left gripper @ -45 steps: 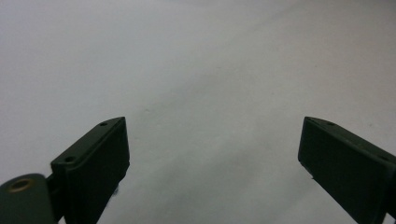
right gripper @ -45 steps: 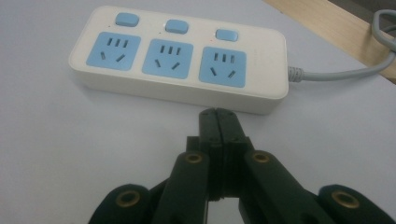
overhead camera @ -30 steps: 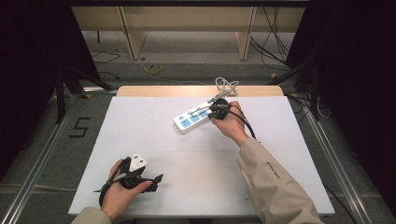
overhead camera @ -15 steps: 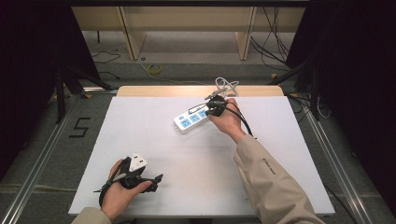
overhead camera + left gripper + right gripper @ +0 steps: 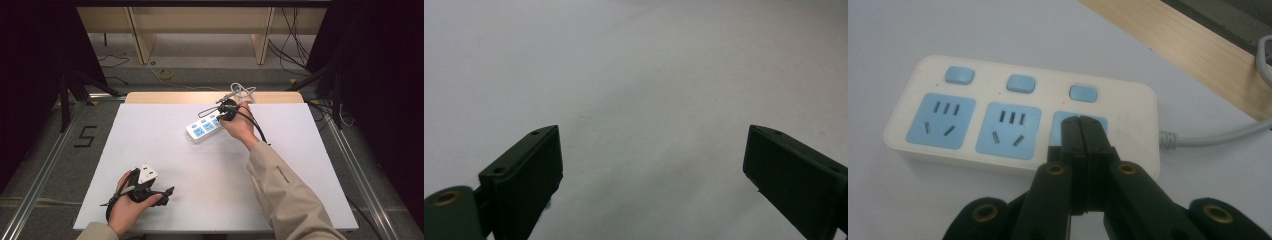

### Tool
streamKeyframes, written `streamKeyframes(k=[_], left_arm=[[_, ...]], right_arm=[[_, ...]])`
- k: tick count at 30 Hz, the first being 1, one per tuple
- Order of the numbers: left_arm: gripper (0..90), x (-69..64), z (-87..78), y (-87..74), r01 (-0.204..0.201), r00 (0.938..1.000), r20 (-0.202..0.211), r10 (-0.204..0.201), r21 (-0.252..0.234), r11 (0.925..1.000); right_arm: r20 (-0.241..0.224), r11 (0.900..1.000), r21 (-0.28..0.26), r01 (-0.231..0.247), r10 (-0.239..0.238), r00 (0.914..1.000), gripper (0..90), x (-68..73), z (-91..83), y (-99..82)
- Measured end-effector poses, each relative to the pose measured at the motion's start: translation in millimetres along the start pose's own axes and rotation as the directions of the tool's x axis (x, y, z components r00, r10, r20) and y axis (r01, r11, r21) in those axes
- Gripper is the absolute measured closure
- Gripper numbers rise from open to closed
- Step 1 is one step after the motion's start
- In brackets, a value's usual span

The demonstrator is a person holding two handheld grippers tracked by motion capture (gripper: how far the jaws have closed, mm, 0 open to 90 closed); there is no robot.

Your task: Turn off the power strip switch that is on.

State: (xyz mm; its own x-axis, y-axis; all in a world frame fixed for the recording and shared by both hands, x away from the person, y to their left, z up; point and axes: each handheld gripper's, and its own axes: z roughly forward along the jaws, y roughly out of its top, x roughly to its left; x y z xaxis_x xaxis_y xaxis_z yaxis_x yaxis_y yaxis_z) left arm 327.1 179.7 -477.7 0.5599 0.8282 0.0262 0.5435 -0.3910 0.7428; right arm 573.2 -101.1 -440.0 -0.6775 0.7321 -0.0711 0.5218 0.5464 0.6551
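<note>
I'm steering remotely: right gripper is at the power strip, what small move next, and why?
Probably ease the shut right gripper up to the blue switch just beyond it and press. Its tips sit over the end socket of the power strip, short of that switch.

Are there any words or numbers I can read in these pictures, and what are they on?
"5": on the floor, left of the table.
Print on the sleeve: too small to read.
Power strip: no readable words.

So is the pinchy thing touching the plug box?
Cannot tell. In the right gripper view the right gripper, jaws shut, overlaps the power strip's socket nearest its cord, but contact or a gap isn't plain.
</note>
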Motion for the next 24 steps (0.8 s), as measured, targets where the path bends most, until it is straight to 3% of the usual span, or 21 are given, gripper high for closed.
streamKeyframes(k=[24], left_arm=[[8.5, 0.1, -0.9, -1.0, 0.001, 1.0000, -0.001, -0.001, -0.002, 1.0000]], right_arm=[[0.001, 0.9998, 0.006, -0.018, 0.018, 0.9998, 90.0, -3.0, 25.0, 19.6]])
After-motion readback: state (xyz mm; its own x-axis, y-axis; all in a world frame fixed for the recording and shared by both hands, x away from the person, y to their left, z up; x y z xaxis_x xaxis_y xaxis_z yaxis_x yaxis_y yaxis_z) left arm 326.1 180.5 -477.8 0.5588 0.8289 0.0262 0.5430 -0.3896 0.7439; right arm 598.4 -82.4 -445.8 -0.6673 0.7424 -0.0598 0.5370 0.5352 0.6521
